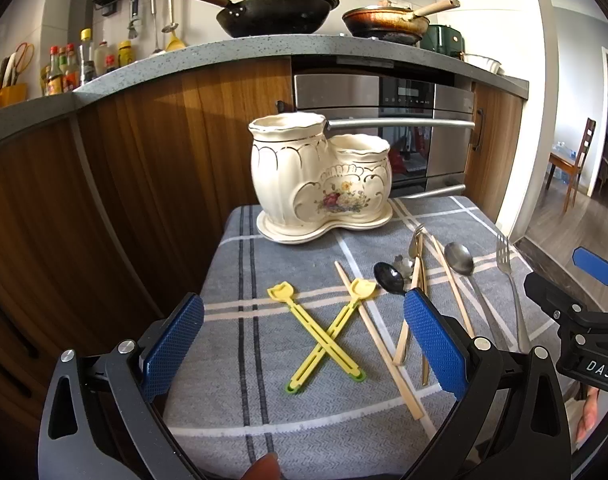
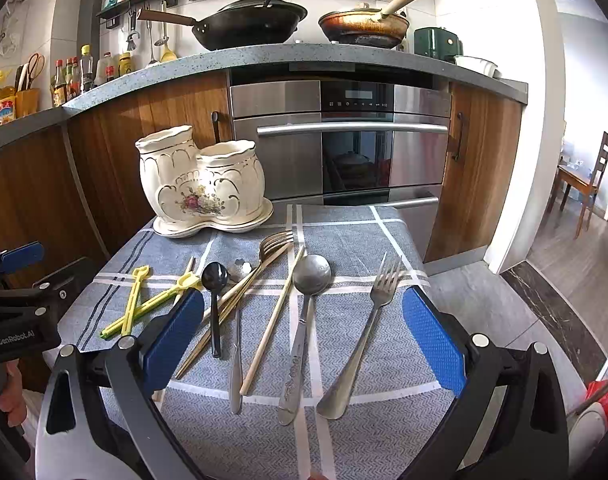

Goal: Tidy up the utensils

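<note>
Both claws spread wide, nothing between the pads: left claw [image 1: 304,344] hangs over the crossed yellow tongs [image 1: 324,328] near the counter's [image 2: 392,224] left edge, right claw [image 2: 304,336] over the steel spoon [image 2: 304,320] and fork [image 2: 368,328]. Double ceramic holder [image 1: 320,176] stands at the far-left corner on the checked cloth [image 1: 231,360]; its insides are hidden. Black spoon [image 2: 215,292], chopsticks [image 2: 271,320] and a gold fork [image 2: 275,242] lie tangled mid-counter; one small shiny piece under them is hard to make out.
</note>
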Available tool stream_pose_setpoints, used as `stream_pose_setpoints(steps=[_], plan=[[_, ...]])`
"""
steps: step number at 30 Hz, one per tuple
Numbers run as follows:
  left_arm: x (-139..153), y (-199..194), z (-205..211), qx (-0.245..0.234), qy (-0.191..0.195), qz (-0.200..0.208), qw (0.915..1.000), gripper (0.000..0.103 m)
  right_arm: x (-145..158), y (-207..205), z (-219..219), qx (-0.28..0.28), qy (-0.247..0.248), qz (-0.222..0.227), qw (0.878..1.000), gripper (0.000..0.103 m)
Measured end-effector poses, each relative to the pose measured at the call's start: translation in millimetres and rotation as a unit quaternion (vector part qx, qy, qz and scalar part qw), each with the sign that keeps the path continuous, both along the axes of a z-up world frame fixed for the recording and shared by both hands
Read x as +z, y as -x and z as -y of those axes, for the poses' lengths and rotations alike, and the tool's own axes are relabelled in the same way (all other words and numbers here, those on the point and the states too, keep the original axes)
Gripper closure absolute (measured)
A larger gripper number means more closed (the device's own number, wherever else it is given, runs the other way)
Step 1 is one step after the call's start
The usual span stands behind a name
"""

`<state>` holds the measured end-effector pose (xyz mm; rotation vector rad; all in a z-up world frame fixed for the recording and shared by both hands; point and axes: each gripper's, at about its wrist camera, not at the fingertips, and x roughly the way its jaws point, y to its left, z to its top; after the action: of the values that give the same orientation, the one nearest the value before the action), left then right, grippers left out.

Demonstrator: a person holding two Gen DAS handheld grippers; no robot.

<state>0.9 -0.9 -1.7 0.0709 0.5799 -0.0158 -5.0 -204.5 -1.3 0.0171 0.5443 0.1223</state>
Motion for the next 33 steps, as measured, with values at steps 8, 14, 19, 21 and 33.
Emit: stream_pose_setpoints(steps=[8, 14, 19, 21, 33], plan=[[-0.4, 0.0, 0.8, 0.0, -0.001, 0.0, 1.0, 0.004, 1.0, 1.6, 0.3, 0.001, -0.001, 0.0, 1.0, 0.005], [-0.7, 0.3, 0.1, 0.001, 0.001, 0.0, 1.0, 0.004, 1.7, 0.8, 0.2, 0.002, 0.002, -0.001, 1.0, 0.005], [-1.0, 0.5, -0.7, 0.001, 0.002, -0.001, 1.0, 0.004, 1.4, 1.0, 0.0, 0.003, 0.0, -0.002, 1.0, 0.005], [-0.8, 0.9, -1.0, 0.002, 0.002, -0.001, 1.0, 0.004, 1.4, 0.7, -0.4, 0.002, 0.002, -0.002, 1.0, 0.005], [-0.5, 1.0, -3.4, 0.0, 0.003, -0.002, 1.0, 0.004, -0.6, 0.2, -1.1, 0.003, 0.002, -0.002, 1.0, 0.005]])
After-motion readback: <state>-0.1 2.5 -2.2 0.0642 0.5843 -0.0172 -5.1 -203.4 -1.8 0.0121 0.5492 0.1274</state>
